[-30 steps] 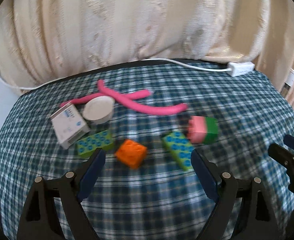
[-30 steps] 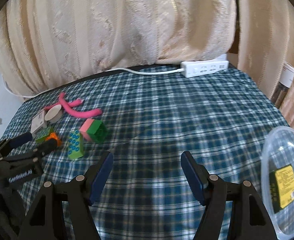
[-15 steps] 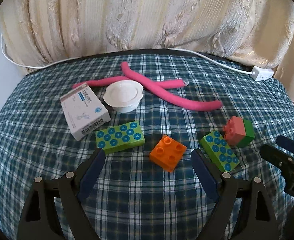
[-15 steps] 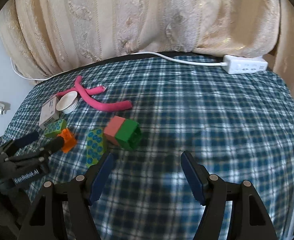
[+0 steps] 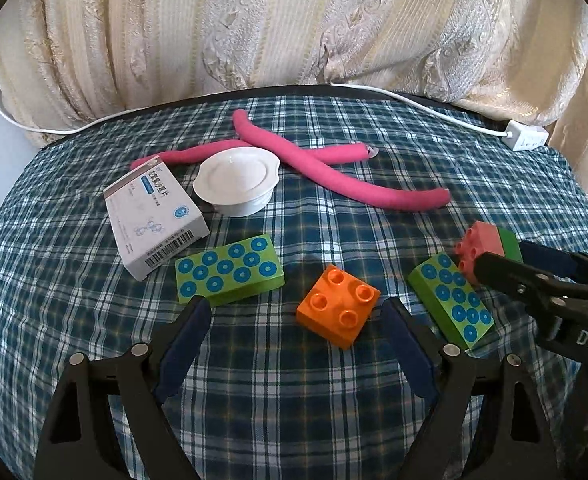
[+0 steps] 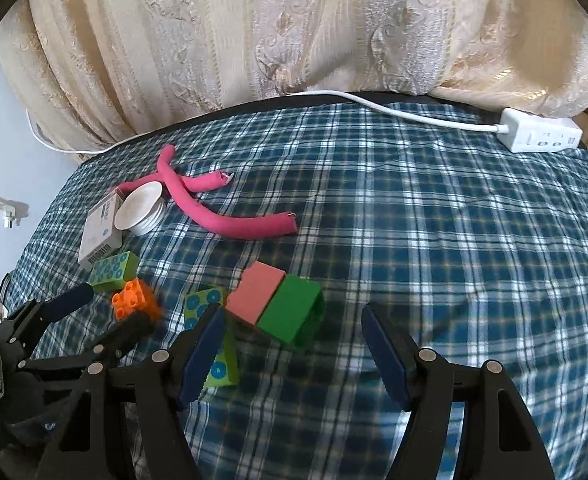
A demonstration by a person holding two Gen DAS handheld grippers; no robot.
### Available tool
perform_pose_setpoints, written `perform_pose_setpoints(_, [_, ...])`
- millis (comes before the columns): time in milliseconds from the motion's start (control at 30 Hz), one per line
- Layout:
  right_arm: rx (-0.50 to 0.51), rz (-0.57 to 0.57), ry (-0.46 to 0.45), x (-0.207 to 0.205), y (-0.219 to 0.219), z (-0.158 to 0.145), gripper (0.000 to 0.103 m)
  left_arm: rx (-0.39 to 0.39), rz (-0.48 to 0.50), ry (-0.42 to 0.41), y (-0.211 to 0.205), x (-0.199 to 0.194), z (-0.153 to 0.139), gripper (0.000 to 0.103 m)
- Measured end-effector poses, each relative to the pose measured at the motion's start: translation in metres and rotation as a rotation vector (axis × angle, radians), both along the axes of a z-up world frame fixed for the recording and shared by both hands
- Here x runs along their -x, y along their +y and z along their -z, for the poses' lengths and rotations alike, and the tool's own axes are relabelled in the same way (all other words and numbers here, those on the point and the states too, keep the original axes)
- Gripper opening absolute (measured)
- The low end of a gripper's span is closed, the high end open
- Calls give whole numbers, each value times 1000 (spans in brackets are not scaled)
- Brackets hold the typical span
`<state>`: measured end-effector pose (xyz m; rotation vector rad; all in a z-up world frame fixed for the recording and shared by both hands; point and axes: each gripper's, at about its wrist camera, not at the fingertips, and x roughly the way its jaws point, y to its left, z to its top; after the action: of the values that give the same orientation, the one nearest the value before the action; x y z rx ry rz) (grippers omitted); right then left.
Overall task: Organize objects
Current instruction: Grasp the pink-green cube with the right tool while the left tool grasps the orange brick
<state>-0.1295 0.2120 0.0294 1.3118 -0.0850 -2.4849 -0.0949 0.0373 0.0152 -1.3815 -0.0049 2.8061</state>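
While a white medicine box (image 5: 154, 220) and white lid (image 5: 236, 178) are lying far left on the plaid-clothed counter (image 5: 254, 400), the left gripper (image 5: 294, 332) is hovering, jaws apart, around the orange brick (image 5: 338, 304); rightward, the right gripper (image 6: 294, 344) is framing the pink-and-green block (image 6: 278, 306), jaws apart.

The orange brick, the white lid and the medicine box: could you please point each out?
orange brick (image 5: 339, 306), left wrist view, studded top.
white lid (image 5: 236, 176), left wrist view, flat top.
medicine box (image 5: 154, 216), left wrist view, printed face.
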Motion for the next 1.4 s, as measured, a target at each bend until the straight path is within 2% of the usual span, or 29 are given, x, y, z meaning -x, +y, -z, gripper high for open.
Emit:
perform_pose_setpoints(233, [-14,-16,13,4,-7,3,66,3,9,-6,3,3,3,78])
perform_pose_setpoints(367, [-21,-23,24,4,-8,4,57,6,19,-8,7,4,6,74])
perform_pose_setpoints(633, [-30,-31,54,-4,-7,1,56,-11,39,-13,9,4,9,60])
perform_pose_setpoints(933, [0,32,61,-20,17,-4,56,-23,73,-3,12,4,8,41])
perform_pose_setpoints(1133, [18,60,67,-30,29,-8,56,-45,73,-3,8,3,7,40])
perform_pose_setpoints(1400, [38,114,93,-46,48,-18,56,-39,88,23,16,-6,-1,40])
